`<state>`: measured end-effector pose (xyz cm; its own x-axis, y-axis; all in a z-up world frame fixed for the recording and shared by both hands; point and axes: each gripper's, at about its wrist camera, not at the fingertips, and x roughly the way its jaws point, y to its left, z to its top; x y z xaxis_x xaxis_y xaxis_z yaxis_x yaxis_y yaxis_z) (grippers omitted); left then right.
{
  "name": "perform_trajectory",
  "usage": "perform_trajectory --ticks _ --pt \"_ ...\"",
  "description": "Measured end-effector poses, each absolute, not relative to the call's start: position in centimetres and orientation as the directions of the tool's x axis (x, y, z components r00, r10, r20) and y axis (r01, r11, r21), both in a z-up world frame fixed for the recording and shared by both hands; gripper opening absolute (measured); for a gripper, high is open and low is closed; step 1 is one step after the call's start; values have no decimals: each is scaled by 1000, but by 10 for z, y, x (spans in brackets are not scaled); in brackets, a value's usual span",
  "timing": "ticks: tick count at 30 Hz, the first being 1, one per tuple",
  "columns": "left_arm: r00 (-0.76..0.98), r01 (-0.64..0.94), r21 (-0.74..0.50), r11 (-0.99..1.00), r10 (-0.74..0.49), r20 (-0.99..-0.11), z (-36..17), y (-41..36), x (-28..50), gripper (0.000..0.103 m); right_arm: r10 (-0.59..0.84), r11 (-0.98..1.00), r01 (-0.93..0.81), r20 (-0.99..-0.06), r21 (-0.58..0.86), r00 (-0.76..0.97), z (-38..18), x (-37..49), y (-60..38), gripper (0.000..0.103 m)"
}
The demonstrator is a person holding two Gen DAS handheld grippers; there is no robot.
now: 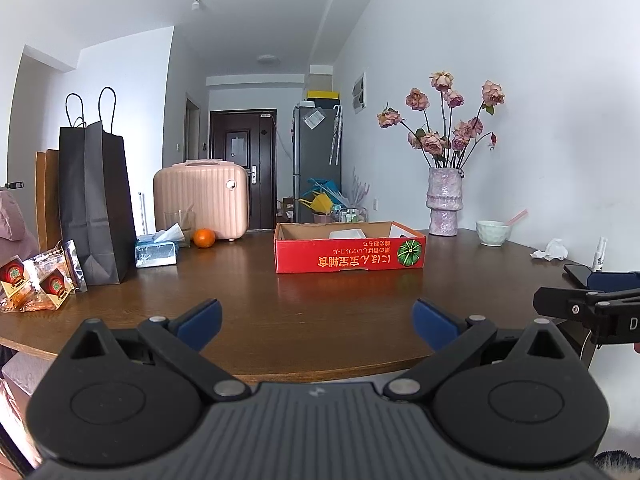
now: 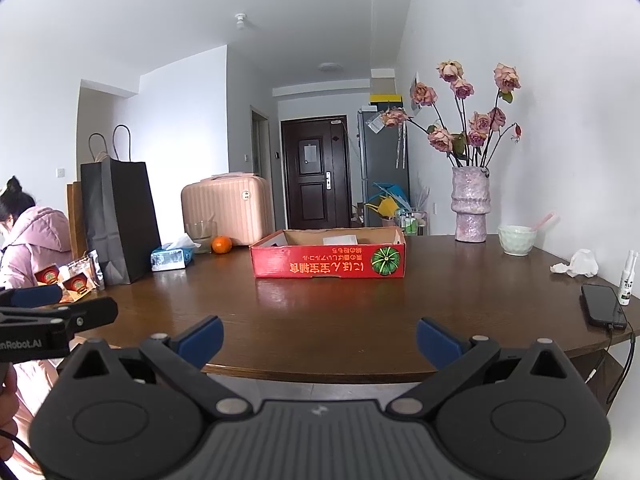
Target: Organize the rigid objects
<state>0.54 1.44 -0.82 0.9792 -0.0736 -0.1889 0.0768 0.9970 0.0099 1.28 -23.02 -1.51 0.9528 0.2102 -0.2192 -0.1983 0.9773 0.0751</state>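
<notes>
left gripper: fingers spread wide, empty, over near table edge.
right gripper: fingers spread wide, empty, over near edge.
table: brown wood.
phone: right edge.
red box: mid-table, open, white item inside.
orange: far left, beside tissue box.
vase: far right corner.

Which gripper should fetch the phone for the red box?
Probably right. The phone lies at the table's right edge, nearest the open right gripper; the open left gripper sits further left. The red box stands between them.
</notes>
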Motion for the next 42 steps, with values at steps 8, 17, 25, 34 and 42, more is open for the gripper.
perform_trajectory --ticks 8,17,25,34,42 --pt "979 75 15 997 -71 -190 -7 13 5 103 210 977 -199 -220 73 953 -15 13 -230 103" --pt "979 72 16 997 -68 -191 -7 15 6 103 203 979 -191 -227 74 952 -15 14 -229 103" --pt "979 67 16 998 -63 -195 -7 15 5 103 195 980 -182 -230 77 953 -17 15 -230 103" --pt "980 76 27 997 -70 -188 -5 11 5 103 187 982 -174 -226 76 956 -16 14 -232 103" --pt "980 75 35 997 -67 -189 -6 11 7 103 186 982 -173 -228 77 956 -16 14 -232 103"
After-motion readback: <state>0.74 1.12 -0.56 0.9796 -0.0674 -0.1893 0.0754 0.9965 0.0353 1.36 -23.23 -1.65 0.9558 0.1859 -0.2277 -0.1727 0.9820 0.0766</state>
